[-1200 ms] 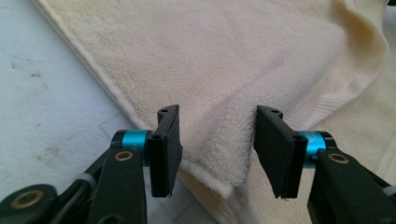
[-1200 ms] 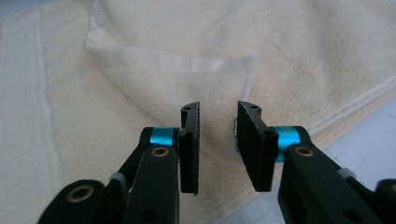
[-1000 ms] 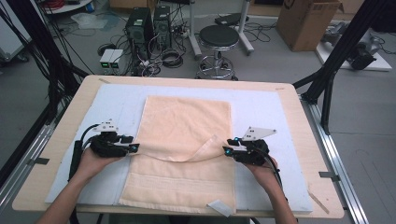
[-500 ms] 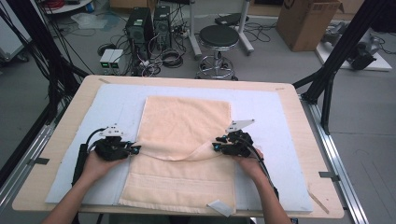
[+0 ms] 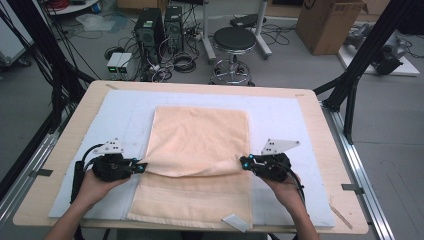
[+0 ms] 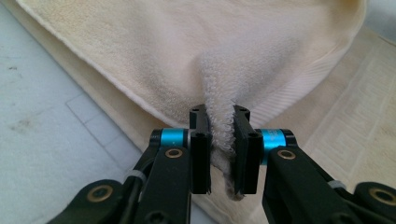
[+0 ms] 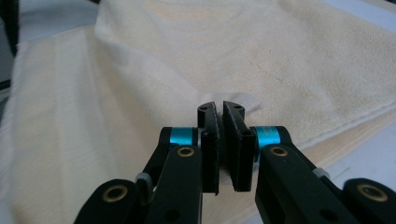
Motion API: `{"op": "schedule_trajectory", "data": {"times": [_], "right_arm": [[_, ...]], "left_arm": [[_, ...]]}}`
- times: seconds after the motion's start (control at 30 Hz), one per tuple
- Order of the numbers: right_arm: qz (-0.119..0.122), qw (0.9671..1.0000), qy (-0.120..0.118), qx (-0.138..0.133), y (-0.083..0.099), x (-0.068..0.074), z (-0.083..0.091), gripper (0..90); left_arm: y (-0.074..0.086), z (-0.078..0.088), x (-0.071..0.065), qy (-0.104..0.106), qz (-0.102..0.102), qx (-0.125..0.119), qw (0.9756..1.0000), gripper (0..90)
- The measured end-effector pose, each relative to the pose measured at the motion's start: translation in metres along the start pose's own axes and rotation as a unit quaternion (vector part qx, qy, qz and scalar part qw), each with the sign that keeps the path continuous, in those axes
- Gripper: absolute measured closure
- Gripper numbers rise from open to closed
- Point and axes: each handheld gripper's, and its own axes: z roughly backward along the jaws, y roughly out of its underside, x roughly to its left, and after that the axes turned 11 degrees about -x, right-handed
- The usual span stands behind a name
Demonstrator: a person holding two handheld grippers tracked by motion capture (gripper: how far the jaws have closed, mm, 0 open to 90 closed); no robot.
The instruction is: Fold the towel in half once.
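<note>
Left claw and right claw clamped towel fold edges at 9 and 3 o'clock, having just closed; pinched cloth hidden.

The right gripper, with black jaws and bright blue collars, rose from six o'clock, its jaws having just been closing until nearly together. They pinched a small fold of the pale peach terry-cloth towel at the centre. The towel's folded-over upper layer spread toward one o'clock, its hemmed edge running toward three o'clock, and a ribbed lower layer lay toward nine o'clock.
</note>
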Motion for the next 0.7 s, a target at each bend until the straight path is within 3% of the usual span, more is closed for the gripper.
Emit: {"op": "schedule_trajectory", "data": {"times": [0.1, 0.17, 0.3, 0.5, 0.63, 0.7], "right_arm": [[-0.002, 0.9998, -0.014, 0.011, 0.011, 0.012, 0.007, 80.7], [-0.008, 0.9995, -0.026, 0.016, 0.017, 0.014, 0.009, 73.9], [-0.015, 0.9997, -0.02, -0.002, 0.018, 0.009, 0.014, 69.6], [-0.01, 0.9998, -0.019, -0.003, 0.013, 0.003, 0.003, 65.2], [-0.017, 0.9992, -0.024, -0.026, 0.012, -0.001, 0.007, 64.4], [-0.021, 0.9992, -0.023, -0.024, 0.01, -0.001, 0.01, 64.3]], "left_arm": [[0.005, 0.007, -0.001, 0.0, -0.004, -0.011, 0.9999, 64.0], [0.006, 0.01, -0.001, 0.001, -0.005, -0.021, 0.9998, 60.2], [0.003, 0.009, -0.002, 0.014, -0.015, -0.033, 0.9992, 60.5], [0.006, -0.012, -0.001, 0.029, -0.023, -0.001, 0.9993, 66.7], [0.013, -0.023, -0.001, 0.024, -0.03, 0.024, 0.999, 66.6], [0.017, -0.028, -0.001, 0.019, -0.035, 0.032, 0.9987, 66.7]]}}
